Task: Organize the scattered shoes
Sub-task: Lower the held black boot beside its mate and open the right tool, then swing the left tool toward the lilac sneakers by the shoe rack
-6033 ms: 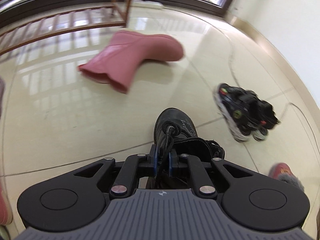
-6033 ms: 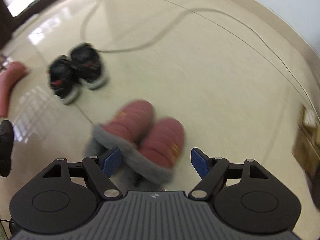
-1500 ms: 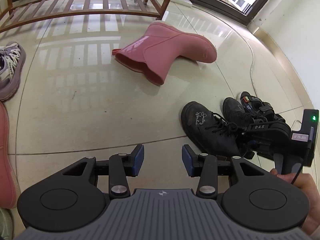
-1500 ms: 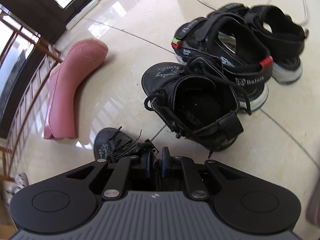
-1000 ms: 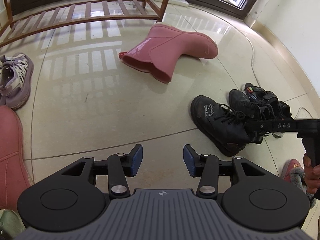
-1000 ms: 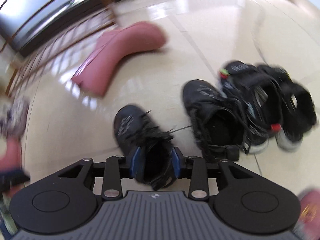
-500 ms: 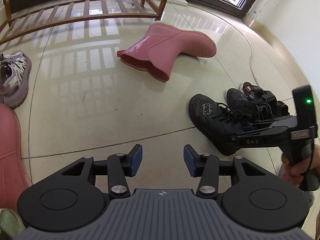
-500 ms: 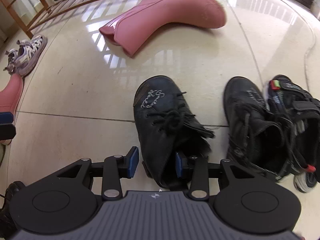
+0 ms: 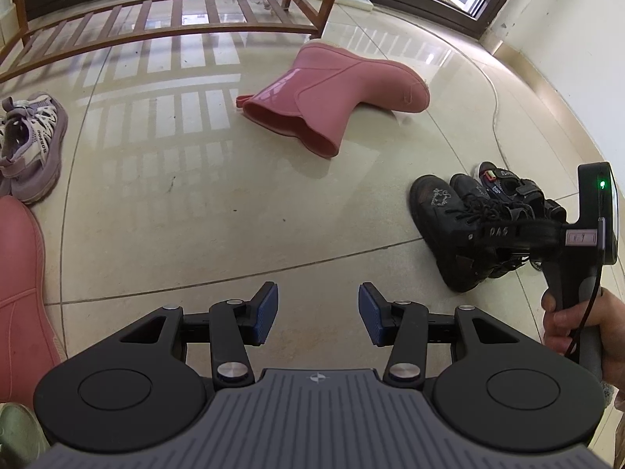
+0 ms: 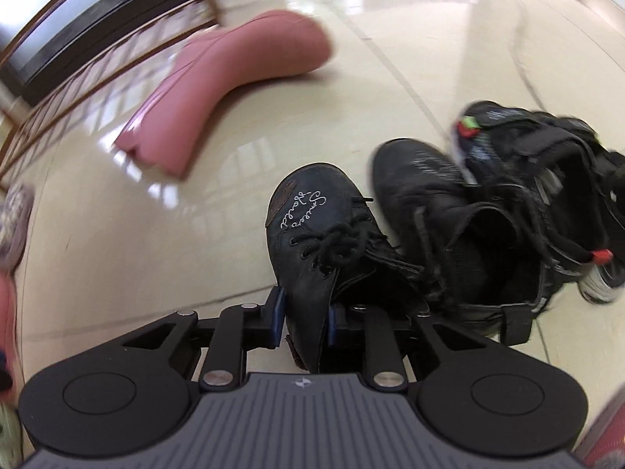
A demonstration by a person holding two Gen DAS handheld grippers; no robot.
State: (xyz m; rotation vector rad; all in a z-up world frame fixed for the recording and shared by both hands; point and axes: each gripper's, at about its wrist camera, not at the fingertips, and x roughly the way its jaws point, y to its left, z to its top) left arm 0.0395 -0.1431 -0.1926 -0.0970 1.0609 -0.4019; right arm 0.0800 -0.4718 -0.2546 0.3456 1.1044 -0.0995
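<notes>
I'm pairing the black boots: my right gripper (image 10: 302, 318) is closing on the left boot's (image 10: 316, 234) collar, beside its mate (image 10: 425, 195) on the floor. Left gripper (image 9: 318, 314) waits half-open, empty. Next, I'd nudge it flush

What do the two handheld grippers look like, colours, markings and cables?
The left gripper has a black linkage body, ribbed grey top, silver pivot screws and blue ribbed pads. The right gripper matches; from the left camera it shows white lettering, a green light, a black cable and a black-grey handle.
</notes>
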